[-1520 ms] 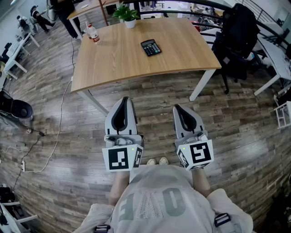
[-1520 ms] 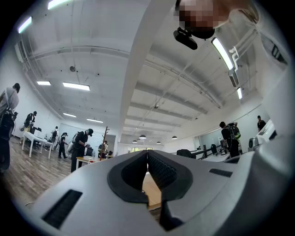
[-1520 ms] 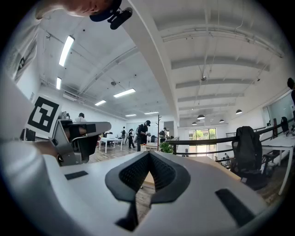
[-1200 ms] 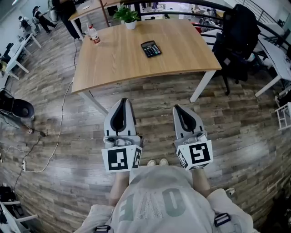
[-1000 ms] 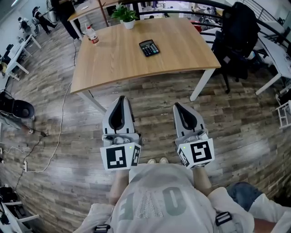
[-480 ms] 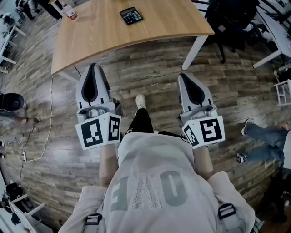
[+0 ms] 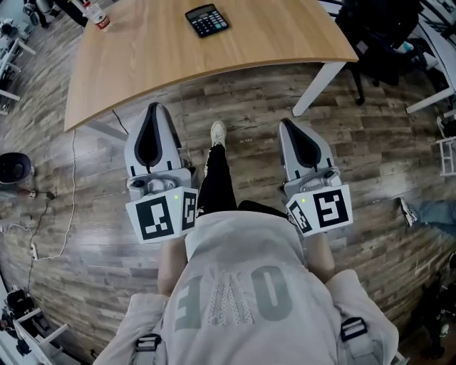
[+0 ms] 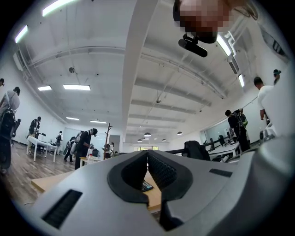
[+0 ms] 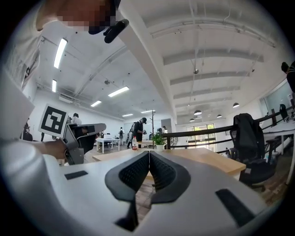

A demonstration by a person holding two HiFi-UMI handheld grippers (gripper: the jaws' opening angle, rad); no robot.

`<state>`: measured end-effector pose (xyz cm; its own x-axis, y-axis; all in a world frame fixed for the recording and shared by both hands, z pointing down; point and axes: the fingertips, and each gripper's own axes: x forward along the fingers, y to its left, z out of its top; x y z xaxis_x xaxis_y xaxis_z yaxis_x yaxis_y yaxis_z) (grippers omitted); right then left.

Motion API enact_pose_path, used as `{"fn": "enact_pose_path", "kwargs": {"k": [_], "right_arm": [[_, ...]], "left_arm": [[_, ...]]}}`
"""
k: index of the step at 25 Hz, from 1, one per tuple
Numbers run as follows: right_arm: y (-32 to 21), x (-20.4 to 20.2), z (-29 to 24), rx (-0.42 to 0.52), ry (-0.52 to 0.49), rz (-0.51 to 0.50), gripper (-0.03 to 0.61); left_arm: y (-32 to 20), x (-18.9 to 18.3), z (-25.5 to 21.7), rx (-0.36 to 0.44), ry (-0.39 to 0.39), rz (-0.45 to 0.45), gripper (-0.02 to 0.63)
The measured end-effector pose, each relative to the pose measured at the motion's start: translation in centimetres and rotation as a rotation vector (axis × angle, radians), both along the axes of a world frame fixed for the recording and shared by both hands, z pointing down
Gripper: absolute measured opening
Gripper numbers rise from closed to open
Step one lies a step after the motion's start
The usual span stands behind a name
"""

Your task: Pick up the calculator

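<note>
The grey-brown wood-plank floor (image 7: 242, 114) filled my view below the smooth pale wooden table with white legs (image 7: 142, 64). My left gripper (image 7: 152, 110) and right gripper (image 7: 291, 122), grey shells with ribbed black pads and square black-and-white markers, were closed on nothing. The flat black rectangular calculator (image 7: 207, 19) lay on the tabletop, well apart from both, its long axis slanting and its display end far-left; I could read no print on it.
</note>
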<state>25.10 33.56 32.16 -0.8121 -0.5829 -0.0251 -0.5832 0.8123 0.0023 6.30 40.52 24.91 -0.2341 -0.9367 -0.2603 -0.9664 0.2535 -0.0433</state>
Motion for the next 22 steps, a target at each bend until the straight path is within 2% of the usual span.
{"fn": "enact_pose_path", "kwargs": {"k": [10,15,22], "right_arm": [[-15.7,-13.2,-1.8,0.098,0.017,-0.042,0.02],[-22.8,-19.3,-4.6,0.108,0.007,-0.044,0.02],[-32.3,-26.8,-10.8,0.033,0.033,-0.037,0.02]], "left_arm": [[-14.7,-10.3,1.4,0.015,0.022,-0.018,0.009],[-22.4,-16.5,-1.5,0.009,0.001,-0.025,0.009],[-33.3,-23.5,-7.5,-0.062,-0.011,0.012,0.009]]}}
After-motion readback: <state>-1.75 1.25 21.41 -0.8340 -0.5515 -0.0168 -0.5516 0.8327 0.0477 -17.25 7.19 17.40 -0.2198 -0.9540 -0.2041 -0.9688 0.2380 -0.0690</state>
